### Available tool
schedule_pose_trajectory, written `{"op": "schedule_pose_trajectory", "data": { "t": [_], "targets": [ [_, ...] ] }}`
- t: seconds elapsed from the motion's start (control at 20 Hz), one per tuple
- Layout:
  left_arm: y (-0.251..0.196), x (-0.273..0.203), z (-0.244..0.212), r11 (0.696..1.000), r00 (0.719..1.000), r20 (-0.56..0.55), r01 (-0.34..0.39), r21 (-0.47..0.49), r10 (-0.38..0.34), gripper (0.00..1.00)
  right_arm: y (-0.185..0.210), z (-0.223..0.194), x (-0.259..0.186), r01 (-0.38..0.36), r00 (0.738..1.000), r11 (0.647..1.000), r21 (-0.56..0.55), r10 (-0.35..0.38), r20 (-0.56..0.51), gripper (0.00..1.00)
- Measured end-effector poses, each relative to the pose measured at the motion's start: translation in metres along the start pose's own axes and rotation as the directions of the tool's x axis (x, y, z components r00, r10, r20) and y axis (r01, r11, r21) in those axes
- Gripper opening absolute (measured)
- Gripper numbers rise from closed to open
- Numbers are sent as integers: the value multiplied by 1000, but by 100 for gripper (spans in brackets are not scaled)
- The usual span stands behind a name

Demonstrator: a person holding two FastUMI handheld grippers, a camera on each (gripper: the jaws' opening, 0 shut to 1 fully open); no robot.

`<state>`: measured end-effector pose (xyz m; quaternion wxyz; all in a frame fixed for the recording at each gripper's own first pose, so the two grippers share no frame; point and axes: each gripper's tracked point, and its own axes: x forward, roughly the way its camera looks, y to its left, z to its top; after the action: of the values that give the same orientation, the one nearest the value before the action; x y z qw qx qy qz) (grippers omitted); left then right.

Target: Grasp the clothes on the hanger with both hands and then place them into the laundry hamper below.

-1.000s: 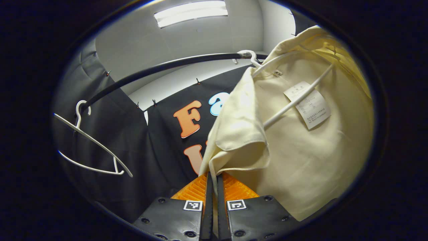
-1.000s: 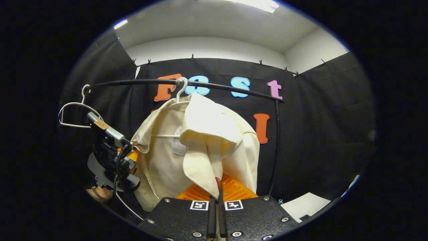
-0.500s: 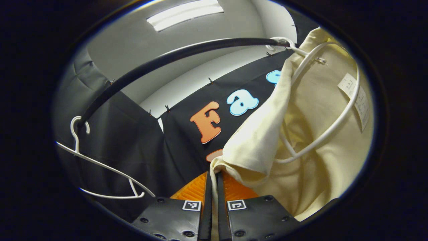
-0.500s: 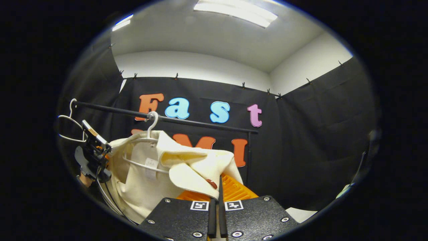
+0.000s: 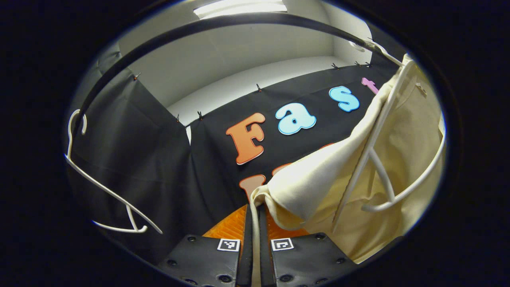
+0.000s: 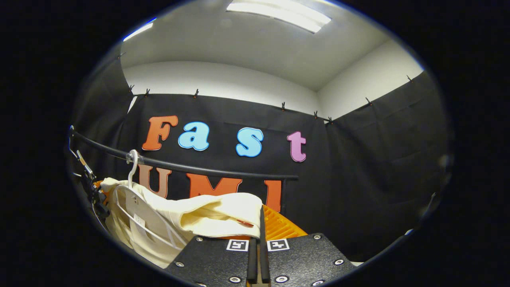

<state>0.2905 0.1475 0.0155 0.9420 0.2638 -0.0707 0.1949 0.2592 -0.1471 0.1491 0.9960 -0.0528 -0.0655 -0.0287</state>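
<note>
Both claws are pinching the cream shirt [image 5: 318, 187]: left claw [image 5: 255, 223], right claw [image 6: 259, 231]. White hanger [image 5: 382, 159] is inside it, hooked on the black rail [image 6: 179, 165].

The left gripper [image 5: 254, 215] is seen with its fingers [image 5: 229, 227] pressed together, a fold of the cream garment [image 5: 318, 187] pinched between them. The right gripper [image 6: 261, 223] is likewise closed, the garment's edge clamped between its fingers [image 6: 279, 227]. The left gripper is glimpsed far off at the right gripper view's left edge.
</note>
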Motion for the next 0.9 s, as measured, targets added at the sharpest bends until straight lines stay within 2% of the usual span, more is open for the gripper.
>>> {"op": "schedule_pose_trajectory", "data": {
  "t": [0.25,0.45,0.55,0.65,0.7,0.9],
  "targets": [
    [-3,-5,-37,1000,998,-69,12,11,-11,14,14,-68,-5,-18,997,1000,11,19,-80,3],
    [4,-11,-57,1000,996,-88,16,-10,-17,13,20,-111,-21,-7,989,996,90,20,-145,2],
    [7,-22,-66,1000,995,-100,25,15,-23,12,23,-132,-32,0,984,992,127,23,-177,2],
    [16,-37,-79,999,994,-107,30,42,-26,14,29,-145,-43,-8,982,990,144,35,-188,2],
    [22,-48,-83,999,994,-110,31,42,-26,12,34,-150,-50,-17,980,989,148,45,-193,2],
    [45,-71,-86,999,992,-123,25,29,-21,11,48,-153,-74,-51,978,992,119,74,-196,2]
  ]
}}
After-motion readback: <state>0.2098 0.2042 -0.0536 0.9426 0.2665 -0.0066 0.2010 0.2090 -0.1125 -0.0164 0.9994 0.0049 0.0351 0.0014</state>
